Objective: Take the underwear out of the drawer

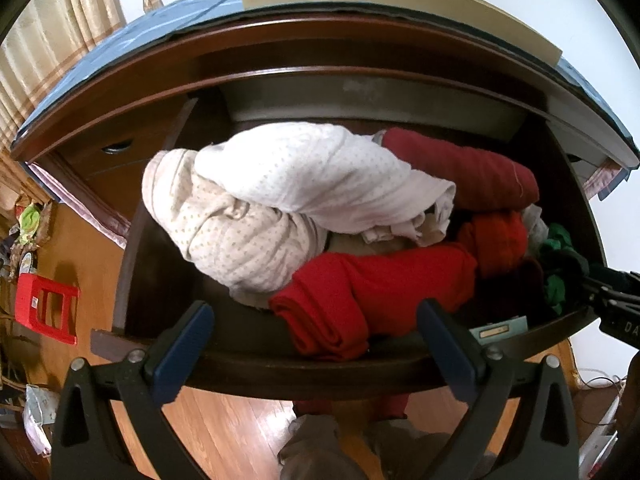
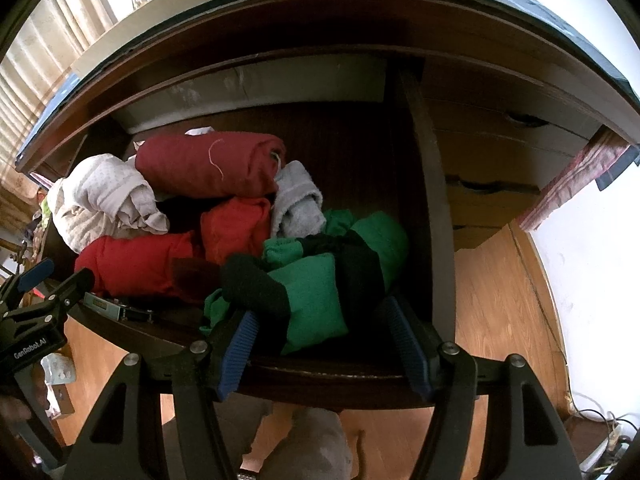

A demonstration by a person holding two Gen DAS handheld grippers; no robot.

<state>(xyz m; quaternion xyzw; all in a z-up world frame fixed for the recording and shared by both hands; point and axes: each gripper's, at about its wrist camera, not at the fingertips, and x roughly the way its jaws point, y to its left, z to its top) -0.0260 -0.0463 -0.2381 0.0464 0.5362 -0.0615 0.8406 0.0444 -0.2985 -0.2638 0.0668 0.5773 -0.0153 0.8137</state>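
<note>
The dark wooden drawer (image 1: 280, 376) stands pulled out and full of rolled clothes. White dotted garments (image 1: 288, 184) lie at the left, a dark red roll (image 1: 460, 168) behind, and a bright red folded piece (image 1: 360, 300) at the front. My left gripper (image 1: 314, 312) hovers open over the front edge, the red piece just beyond its tips. A green and black garment (image 2: 320, 280) lies at the drawer's (image 2: 320, 384) front right. My right gripper (image 2: 320, 312) is open around its near edge; the left fingertip (image 2: 248, 324) touches the black cloth, the right one stands apart.
A red plastic stool (image 1: 44, 308) stands on the wood floor at the left. A person's legs (image 1: 320, 440) are under the drawer front. More drawers (image 2: 500, 152) sit to the right. A small flat box (image 1: 500, 330) lies inside the front edge.
</note>
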